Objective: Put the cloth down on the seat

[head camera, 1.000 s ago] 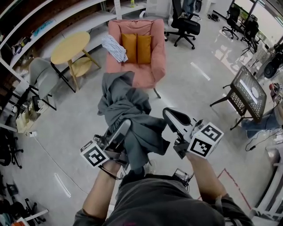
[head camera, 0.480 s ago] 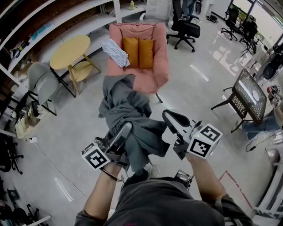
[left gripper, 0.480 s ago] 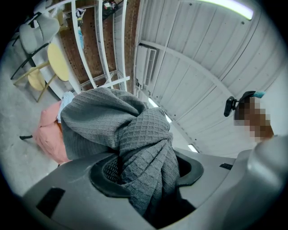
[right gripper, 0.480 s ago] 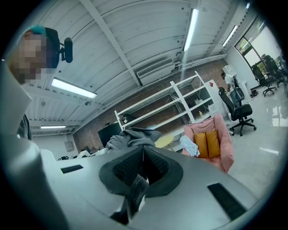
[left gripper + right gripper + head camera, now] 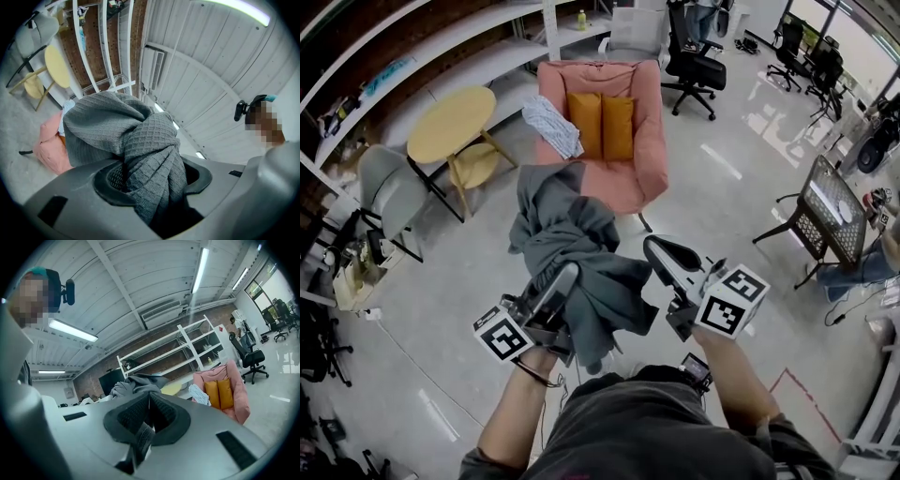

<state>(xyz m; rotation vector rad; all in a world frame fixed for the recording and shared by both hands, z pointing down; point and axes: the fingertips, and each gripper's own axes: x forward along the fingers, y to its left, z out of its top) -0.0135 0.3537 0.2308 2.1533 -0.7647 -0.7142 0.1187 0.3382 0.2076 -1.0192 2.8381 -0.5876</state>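
The left gripper (image 5: 152, 177) has its jaws clamped on a thick twist of the grey waffle-weave cloth (image 5: 117, 126), which bulges up and out past the pads. The right gripper (image 5: 149, 411) has its jaws almost together. What looks like a thin fold of the same cloth is pinched low between them, though that part is hard to make out. Seen from above, the cloth hangs bunched in the air between the two grippers, most of it heaped over the left one, clear of the concrete floor (image 5: 722, 187). The pink armchair (image 5: 623, 183) stands ahead, not touching the cloth. Two orange cushions (image 5: 607, 125) are propped against its back, and a striped towel (image 5: 551, 127) is draped over the arm nearest a round yellow table (image 5: 450, 117) beside it.
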